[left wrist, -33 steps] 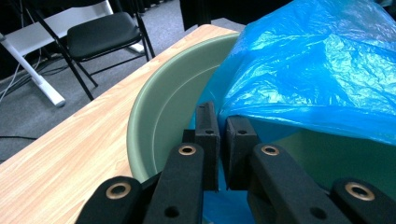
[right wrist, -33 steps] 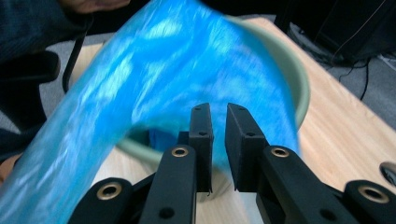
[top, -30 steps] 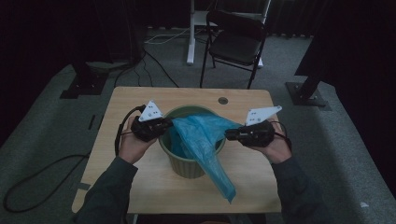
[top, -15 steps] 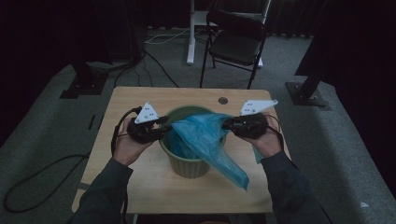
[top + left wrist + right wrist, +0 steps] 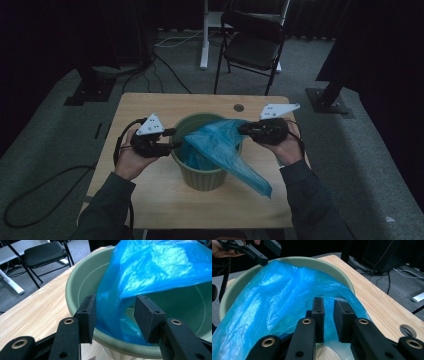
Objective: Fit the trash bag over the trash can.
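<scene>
Blue thin plastic bag point(image 5: 220, 147) lies draped over the round green plastic tub point(image 5: 202, 176) mid-table, its tail spilling toward 5 o'clock. Left gripper point(image 5: 172, 138), at the tub's 9 o'clock rim, has just been opening: a second ago it pinched the film, now its jaws stand wide with plastic loose between them. Right gripper point(image 5: 243, 129), at 2 o'clock, stands narrow, seemingly pinching the bag's edge.

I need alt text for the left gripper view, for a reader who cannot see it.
Two black jaws of the left gripper stand open around a fold of blue plastic bag that hangs into a green bucket. The bucket stands on a wooden table, with a black folding chair behind.
</scene>
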### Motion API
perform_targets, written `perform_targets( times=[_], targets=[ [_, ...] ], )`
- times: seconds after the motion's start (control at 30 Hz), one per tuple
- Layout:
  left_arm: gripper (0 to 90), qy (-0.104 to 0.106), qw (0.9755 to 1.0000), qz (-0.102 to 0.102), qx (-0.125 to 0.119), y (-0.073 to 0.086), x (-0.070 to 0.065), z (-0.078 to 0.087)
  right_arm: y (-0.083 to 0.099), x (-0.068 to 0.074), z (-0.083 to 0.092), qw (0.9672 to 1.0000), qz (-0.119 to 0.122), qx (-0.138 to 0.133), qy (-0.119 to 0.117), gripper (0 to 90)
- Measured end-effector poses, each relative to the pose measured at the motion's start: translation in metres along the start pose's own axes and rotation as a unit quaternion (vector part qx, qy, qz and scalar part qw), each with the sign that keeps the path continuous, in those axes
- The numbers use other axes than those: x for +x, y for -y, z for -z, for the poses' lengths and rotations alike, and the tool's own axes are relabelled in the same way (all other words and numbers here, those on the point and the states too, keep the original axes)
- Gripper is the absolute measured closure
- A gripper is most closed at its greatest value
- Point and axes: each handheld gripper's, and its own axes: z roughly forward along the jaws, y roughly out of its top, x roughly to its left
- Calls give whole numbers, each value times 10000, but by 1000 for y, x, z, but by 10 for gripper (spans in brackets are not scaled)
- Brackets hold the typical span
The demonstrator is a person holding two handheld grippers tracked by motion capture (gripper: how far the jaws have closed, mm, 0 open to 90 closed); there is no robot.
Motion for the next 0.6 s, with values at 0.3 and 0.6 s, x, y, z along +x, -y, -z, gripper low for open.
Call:
perform_targets(
  times=[0.3, 0.6],
  targets=[
    [525, -92, 9999, 38, -80, -13, 2, -1, -2, 1, -4, 9999, 44, 54, -74, 789],
    [522, 96, 9998, -133, 70, -35, -7, -28, 1, 2, -12, 9998, 36, 160, -111, 789]
  ],
)
